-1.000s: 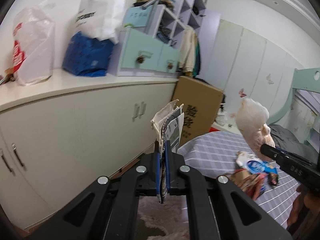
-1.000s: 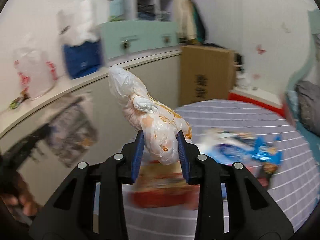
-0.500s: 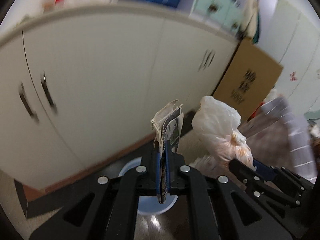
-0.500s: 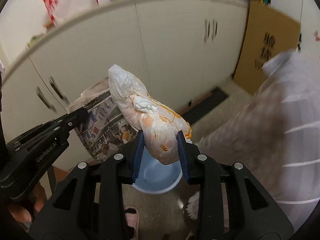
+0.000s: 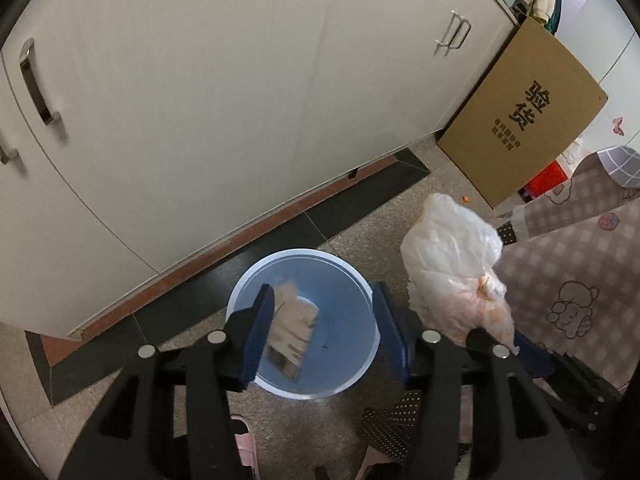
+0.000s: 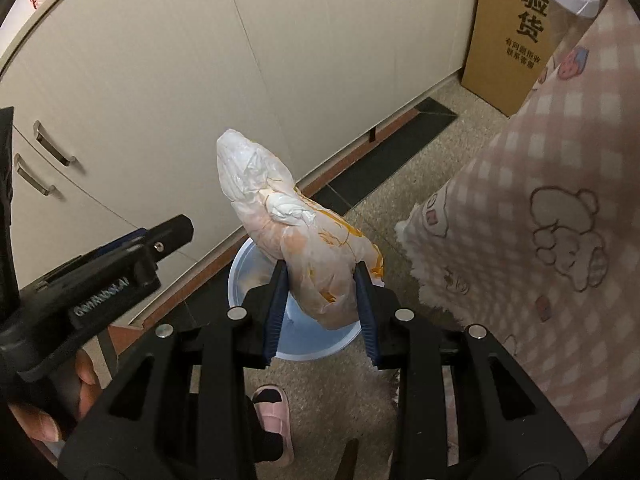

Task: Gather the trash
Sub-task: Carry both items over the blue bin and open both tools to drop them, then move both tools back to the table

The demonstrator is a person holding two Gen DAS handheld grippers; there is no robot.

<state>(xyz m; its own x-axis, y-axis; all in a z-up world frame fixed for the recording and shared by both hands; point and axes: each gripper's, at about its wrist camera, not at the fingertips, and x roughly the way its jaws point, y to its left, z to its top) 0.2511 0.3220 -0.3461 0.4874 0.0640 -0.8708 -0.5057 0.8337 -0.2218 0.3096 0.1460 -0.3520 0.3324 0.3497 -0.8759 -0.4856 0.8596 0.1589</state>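
A light blue bin [image 5: 360,280] stands on the floor by the cabinets. My left gripper [image 5: 324,300] is open right above it, and a folded paper wrapper [image 5: 290,334] lies inside the bin. My right gripper [image 6: 320,280] is shut on a knotted white plastic bag with orange contents [image 6: 304,236]; it holds the bag over the bin [image 6: 320,344]. The bag also shows in the left wrist view [image 5: 456,264], just right of the bin.
White cabinet doors [image 5: 200,100] stand behind the bin. A brown cardboard box [image 5: 528,112] leans at the right. A pink checked blanket [image 6: 540,200] hangs on the right. A pink slipper [image 6: 272,408] is on the floor below.
Both grippers swung down from the bed to the bin. My left gripper opened and the paper wrapper dropped into the bin. The right gripper still holds the bag.
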